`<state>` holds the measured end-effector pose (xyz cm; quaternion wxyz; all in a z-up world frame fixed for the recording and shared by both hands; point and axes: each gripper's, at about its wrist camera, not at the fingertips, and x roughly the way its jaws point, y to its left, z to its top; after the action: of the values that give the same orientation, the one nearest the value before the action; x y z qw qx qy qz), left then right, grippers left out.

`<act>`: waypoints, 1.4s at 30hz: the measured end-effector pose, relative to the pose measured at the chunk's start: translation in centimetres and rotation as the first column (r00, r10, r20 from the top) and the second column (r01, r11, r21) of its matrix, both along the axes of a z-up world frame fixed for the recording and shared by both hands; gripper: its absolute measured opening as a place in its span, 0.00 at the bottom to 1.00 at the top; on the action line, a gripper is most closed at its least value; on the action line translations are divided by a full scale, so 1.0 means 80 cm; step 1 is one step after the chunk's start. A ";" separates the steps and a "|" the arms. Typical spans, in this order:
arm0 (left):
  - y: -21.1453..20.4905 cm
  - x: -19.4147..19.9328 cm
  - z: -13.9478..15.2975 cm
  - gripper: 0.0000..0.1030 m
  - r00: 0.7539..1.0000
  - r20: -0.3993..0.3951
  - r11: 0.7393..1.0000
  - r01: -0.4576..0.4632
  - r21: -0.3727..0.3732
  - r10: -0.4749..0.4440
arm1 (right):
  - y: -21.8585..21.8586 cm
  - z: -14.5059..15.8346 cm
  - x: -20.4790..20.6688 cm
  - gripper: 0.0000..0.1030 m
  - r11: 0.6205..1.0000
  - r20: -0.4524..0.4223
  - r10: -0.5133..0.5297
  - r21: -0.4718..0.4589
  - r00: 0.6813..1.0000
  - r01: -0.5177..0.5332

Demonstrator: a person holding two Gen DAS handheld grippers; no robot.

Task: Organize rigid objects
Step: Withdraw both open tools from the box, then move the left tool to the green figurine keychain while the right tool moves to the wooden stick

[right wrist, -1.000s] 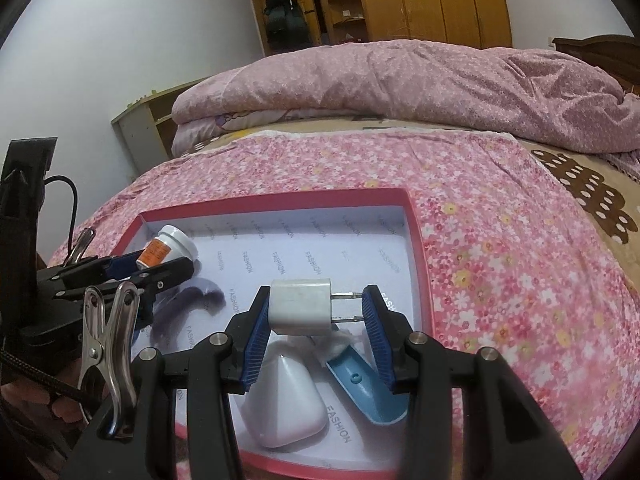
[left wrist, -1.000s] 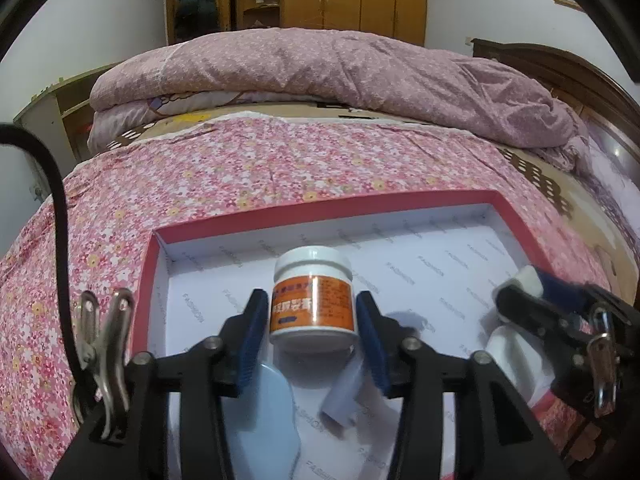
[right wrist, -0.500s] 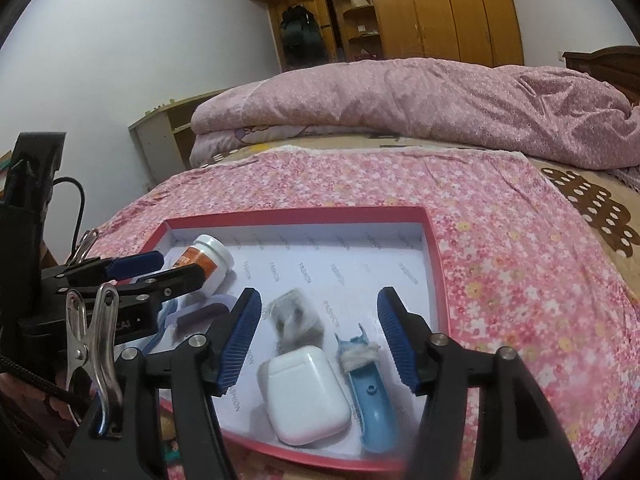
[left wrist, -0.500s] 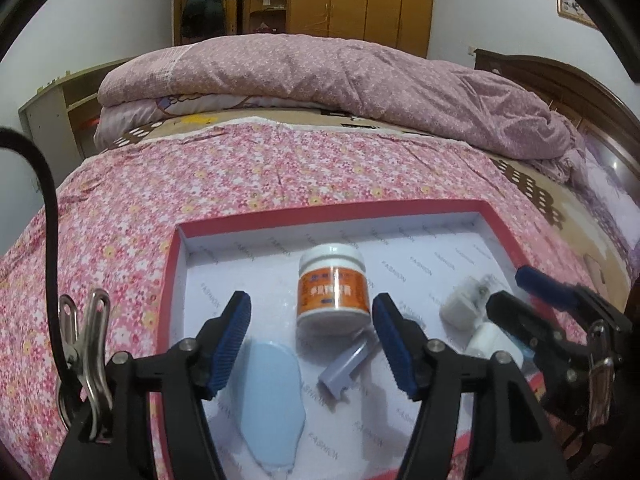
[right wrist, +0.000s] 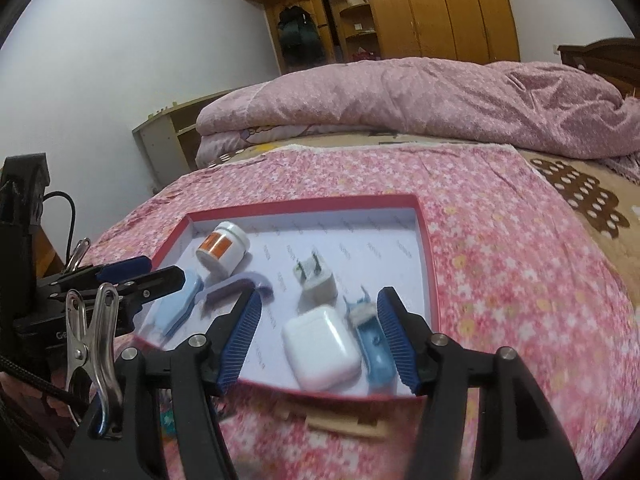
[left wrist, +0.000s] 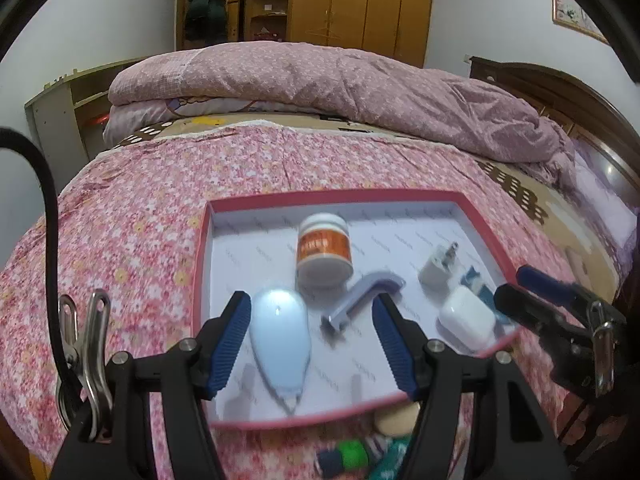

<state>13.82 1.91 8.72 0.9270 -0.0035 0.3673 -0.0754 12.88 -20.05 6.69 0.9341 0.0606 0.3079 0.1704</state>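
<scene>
Left jaws: my left gripper point(left wrist: 310, 342) stands wide open with nothing in it — it hangs over the near end of the tray, above a pale blue mouse-shaped piece point(left wrist: 280, 344) and a lilac angled handle point(left wrist: 362, 296).
Right jaws: my right gripper point(right wrist: 318, 340) is spread wide too, empty, with the white earbud case point(right wrist: 320, 348) and a blue brush-tipped tool point(right wrist: 372, 344) lying between its fingers but not touched.
Tray: a red-rimmed box lid point(right wrist: 304, 205) with a white printed floor, sitting on the flowered bedspread point(left wrist: 132, 216), not on any counter.
Contents: the orange-labelled jar point(left wrist: 324, 250) stands upright toward the far left; the white plug adapter point(right wrist: 316, 280) lies mid-tray with its prongs pointing away; case and blue tool sit at the near right edge, just beside each other.
Outside the tray: a few things lie on the bed at the near rim — a tan flat piece point(right wrist: 340, 420) and some green and dark bits point(left wrist: 352, 454), too blurred to name.
Step in hand: I judge this a gap between placements, both hands free above a tray already holding six items.
Next move: probably reaching for one of the loose pieces at the near rim — that calls for pulling back and dipping low over soft bedding, then closing squarely on a thin, flat thing.
</scene>
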 end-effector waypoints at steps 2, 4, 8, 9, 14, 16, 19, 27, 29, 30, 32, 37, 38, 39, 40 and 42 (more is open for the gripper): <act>-0.001 -0.011 0.000 0.65 1.000 -0.003 1.000 0.007 0.005 -0.007 | -0.002 -0.001 -0.011 0.60 1.000 -0.007 0.002 -0.002 1.000 -0.002; -0.001 -0.020 -0.001 0.65 1.000 -0.007 1.000 0.009 0.004 -0.009 | -0.003 -0.001 -0.021 0.60 1.000 -0.009 0.005 -0.009 1.000 -0.006; 0.000 -0.038 -0.005 0.65 1.000 -0.023 1.000 0.019 0.001 -0.019 | -0.004 -0.004 -0.042 0.60 1.000 -0.013 0.019 -0.022 1.000 -0.019; 0.000 -0.042 -0.007 0.65 0.999 -0.025 1.000 0.020 0.004 -0.020 | -0.004 -0.005 -0.048 0.60 0.999 -0.017 0.022 -0.024 1.000 -0.022; 0.001 -0.058 -0.016 0.65 0.999 -0.048 1.000 0.026 0.003 -0.026 | -0.004 -0.011 -0.070 0.60 0.999 -0.038 0.036 -0.027 0.999 -0.037; 0.001 -0.065 -0.019 0.65 0.998 -0.049 1.000 0.026 0.006 -0.026 | -0.005 -0.014 -0.078 0.60 0.999 -0.048 0.039 -0.029 0.998 -0.040; -0.001 -0.072 -0.022 0.65 0.998 -0.052 1.000 0.028 0.013 -0.028 | -0.007 -0.020 -0.090 0.60 0.999 -0.067 0.043 -0.029 0.997 -0.045; -0.010 -0.083 -0.041 0.65 0.994 -0.099 0.999 0.035 0.001 -0.034 | -0.010 -0.035 -0.117 0.60 0.997 -0.082 0.054 -0.044 0.995 -0.058; -0.012 -0.080 -0.047 0.65 0.992 -0.119 1.000 0.025 -0.016 -0.027 | -0.011 -0.041 -0.121 0.60 0.997 -0.090 0.049 -0.051 0.995 -0.054; -0.013 -0.078 -0.049 0.65 0.991 -0.128 0.999 0.024 -0.024 -0.027 | -0.012 -0.045 -0.123 0.60 0.997 -0.095 0.044 -0.056 0.994 -0.049; -0.017 -0.076 -0.054 0.65 0.991 -0.133 0.999 0.023 -0.029 -0.027 | -0.015 -0.051 -0.123 0.60 0.997 -0.103 0.041 -0.066 0.994 -0.048; -0.022 -0.074 -0.060 0.65 0.992 -0.128 0.999 0.015 -0.033 -0.019 | -0.020 -0.062 -0.120 0.60 0.997 -0.123 0.039 -0.056 0.992 -0.046; -0.022 -0.074 -0.061 0.65 0.992 -0.127 0.999 0.015 -0.040 -0.020 | -0.020 -0.063 -0.120 0.60 0.998 -0.125 0.038 -0.053 0.991 -0.045; -0.022 -0.074 -0.061 0.65 0.992 -0.124 0.999 0.017 -0.045 -0.023 | -0.021 -0.065 -0.119 0.60 0.998 -0.127 0.038 -0.050 0.991 -0.045; -0.022 -0.074 -0.062 0.65 0.993 -0.120 0.999 0.019 -0.048 -0.024 | -0.021 -0.066 -0.119 0.60 0.998 -0.129 0.039 -0.049 0.991 -0.045; -0.020 -0.074 -0.062 0.65 0.993 -0.113 0.998 0.017 -0.053 -0.023 | -0.021 -0.067 -0.119 0.60 0.998 -0.129 0.040 -0.046 0.991 -0.046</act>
<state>7.89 0.31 3.80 0.9033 -0.0279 0.4176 -0.0940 3.33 -21.73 1.33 0.9097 0.0417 0.3725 0.1786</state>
